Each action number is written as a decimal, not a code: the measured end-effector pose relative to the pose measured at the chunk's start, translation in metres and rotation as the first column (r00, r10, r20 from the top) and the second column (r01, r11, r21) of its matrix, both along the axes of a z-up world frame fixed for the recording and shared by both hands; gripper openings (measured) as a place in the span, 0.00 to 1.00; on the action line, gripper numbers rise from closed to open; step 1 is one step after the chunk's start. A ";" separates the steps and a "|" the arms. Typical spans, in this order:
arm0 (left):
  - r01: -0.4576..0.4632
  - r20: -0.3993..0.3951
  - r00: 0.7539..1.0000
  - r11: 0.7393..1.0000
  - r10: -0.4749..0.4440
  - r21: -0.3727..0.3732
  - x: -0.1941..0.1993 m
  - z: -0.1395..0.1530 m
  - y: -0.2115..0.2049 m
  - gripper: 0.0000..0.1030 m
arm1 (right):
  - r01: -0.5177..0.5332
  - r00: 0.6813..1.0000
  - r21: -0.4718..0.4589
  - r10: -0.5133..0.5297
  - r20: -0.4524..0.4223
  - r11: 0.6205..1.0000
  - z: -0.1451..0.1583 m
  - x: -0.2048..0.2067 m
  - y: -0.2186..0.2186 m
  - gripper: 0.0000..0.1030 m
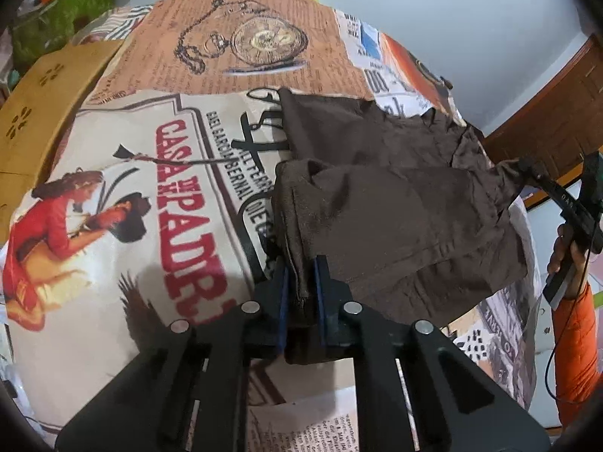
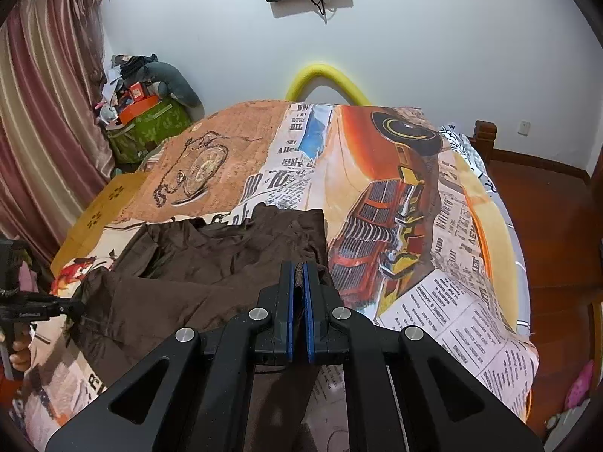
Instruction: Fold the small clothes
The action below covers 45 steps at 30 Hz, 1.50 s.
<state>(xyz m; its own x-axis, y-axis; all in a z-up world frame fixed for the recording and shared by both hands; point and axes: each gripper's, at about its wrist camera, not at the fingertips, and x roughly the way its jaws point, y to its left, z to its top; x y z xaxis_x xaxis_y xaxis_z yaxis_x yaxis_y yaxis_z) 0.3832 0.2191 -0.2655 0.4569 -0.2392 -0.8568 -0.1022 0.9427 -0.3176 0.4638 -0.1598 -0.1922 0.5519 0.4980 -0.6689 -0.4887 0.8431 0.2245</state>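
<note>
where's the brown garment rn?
On the printed bedspread, the brown garment is pinched at opposite edges by left tongs and right tongs.

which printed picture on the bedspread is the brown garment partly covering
The black script lettering beside the red poster print is partly under the brown fabric garment; pocket watch and car are uncovered.

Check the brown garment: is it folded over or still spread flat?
Partly folded. The brown garment lies doubled on the printed bedspread, one layer over another, near edge lifted in the left gripper and right gripper.
</note>
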 end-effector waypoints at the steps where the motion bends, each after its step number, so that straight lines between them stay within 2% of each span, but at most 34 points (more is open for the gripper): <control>1: 0.003 0.012 1.000 1.000 -0.003 0.001 0.000 0.005 0.000 0.11 | -0.002 1.000 0.002 0.002 0.003 1.000 0.001 0.000 0.000 0.04; 4: 0.008 0.052 0.999 1.000 -0.009 0.014 0.006 0.023 0.001 0.10 | -0.001 1.000 0.005 0.001 0.020 1.000 0.006 0.000 0.001 0.04; 9: -0.006 0.127 0.992 0.998 0.014 -0.064 0.036 0.051 0.012 0.10 | 0.006 0.999 0.028 -0.007 0.037 1.000 0.016 0.012 0.005 0.04; 13: -0.033 0.134 0.990 0.997 0.043 -0.077 0.071 0.054 0.019 0.10 | 0.003 0.998 0.004 -0.003 0.059 1.000 0.023 0.026 0.016 0.04; 18: -0.107 0.088 0.989 0.990 0.115 -0.091 0.112 0.032 0.037 0.10 | 0.028 0.998 -0.040 -0.025 0.064 0.999 0.018 0.052 0.029 0.04; 20: -0.154 0.059 0.986 0.985 0.159 -0.071 0.123 0.017 0.045 0.10 | 0.045 0.998 -0.059 -0.042 0.051 0.997 0.009 0.060 0.031 0.04; 22: -0.193 0.029 0.981 0.981 0.194 -0.038 0.131 0.001 0.052 0.10 | 0.061 0.998 -0.074 -0.059 0.027 0.995 -0.001 0.066 0.028 0.04; 24: -0.217 0.010 0.976 0.976 0.217 0.027 0.136 -0.012 0.056 0.10 | 0.071 0.997 -0.092 -0.071 0.004 0.993 -0.012 0.070 0.026 0.04; 26: -0.214 0.005 0.977 0.974 0.214 0.076 0.137 -0.018 0.056 0.11 | 0.077 0.997 -0.113 -0.078 -0.001 0.991 -0.020 0.071 0.024 0.04; 29: -0.200 0.008 0.980 0.975 0.200 0.100 0.133 -0.019 0.058 0.11 | 0.085 0.996 -0.122 -0.087 -0.012 0.989 -0.026 0.070 0.017 0.04; 31: -0.188 0.021 0.982 0.974 0.187 0.124 0.128 -0.014 0.058 0.15 | 0.087 0.996 -0.119 -0.088 -0.001 0.989 -0.022 0.067 0.014 0.05; 35: -0.163 0.068 0.986 0.970 0.154 0.179 0.113 0.005 0.053 0.41 | 0.087 0.996 -0.105 -0.086 0.014 0.991 -0.009 0.062 0.009 0.13; 37: -0.146 0.090 0.987 0.967 0.130 0.207 0.105 0.013 0.049 0.50 | 0.086 0.996 -0.085 -0.083 0.038 0.993 0.001 0.054 0.006 0.30; 39: -0.128 0.100 0.989 0.960 0.106 0.248 0.098 0.019 0.043 0.60 | 0.082 0.995 -0.070 -0.078 0.067 0.994 0.010 0.042 0.003 0.43; 41: -0.103 0.094 0.992 0.960 0.081 0.260 0.089 0.021 0.038 0.66 | 0.071 0.994 -0.070 -0.064 0.093 0.995 0.017 0.028 -0.001 0.48; 45: -0.044 0.065 0.997 0.968 0.029 0.248 0.063 0.014 0.025 0.68 | 0.043 0.995 -0.079 -0.036 0.093 0.996 0.017 0.000 -0.008 0.50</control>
